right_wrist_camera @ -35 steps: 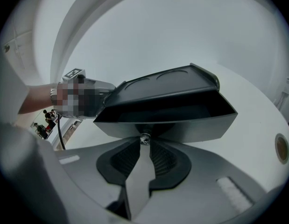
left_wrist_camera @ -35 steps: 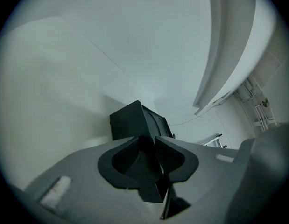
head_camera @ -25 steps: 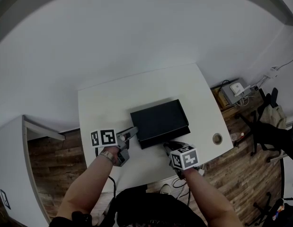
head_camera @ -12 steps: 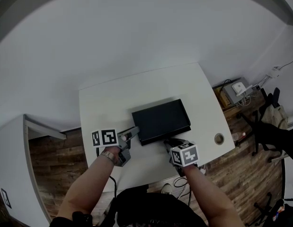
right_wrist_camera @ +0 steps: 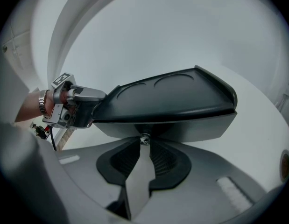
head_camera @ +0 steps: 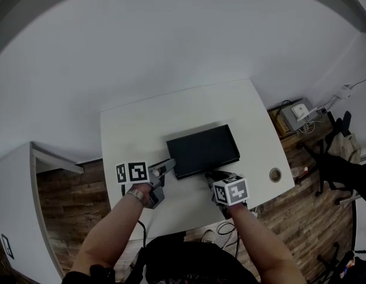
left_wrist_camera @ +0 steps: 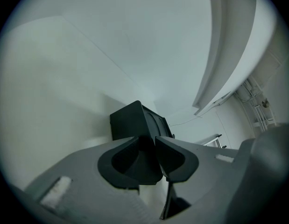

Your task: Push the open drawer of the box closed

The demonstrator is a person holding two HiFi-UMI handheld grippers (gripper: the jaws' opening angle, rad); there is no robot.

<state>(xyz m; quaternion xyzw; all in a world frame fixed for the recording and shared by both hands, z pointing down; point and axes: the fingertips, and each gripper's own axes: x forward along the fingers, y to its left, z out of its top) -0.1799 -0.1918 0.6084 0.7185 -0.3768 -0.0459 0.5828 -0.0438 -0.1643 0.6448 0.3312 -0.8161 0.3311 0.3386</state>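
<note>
A flat black box [head_camera: 201, 149] lies on the white table [head_camera: 141, 123]. Its drawer front [right_wrist_camera: 181, 125] sits just under the overhanging lid, pushed nearly all the way in. A small metal knob [right_wrist_camera: 144, 138] sticks out of that front, and my right gripper [right_wrist_camera: 144, 142] is shut on it, at the box's near side [head_camera: 211, 176]. My left gripper [head_camera: 168, 166] is at the box's left front corner. In the left gripper view the box [left_wrist_camera: 128, 120] runs dark into the gap of that gripper [left_wrist_camera: 146, 139], so its jaws clasp the corner.
A round cable hole [head_camera: 275, 174] is in the table near its right front corner. The table's near edge runs just behind both grippers. A white cabinet [head_camera: 17, 188] stands on the left, and a device with cables [head_camera: 298, 111] lies on the wood floor to the right.
The drawer has slid into the box, so the box's near side looks shorter. My right gripper moved forward with it. The left gripper stayed at the corner.
</note>
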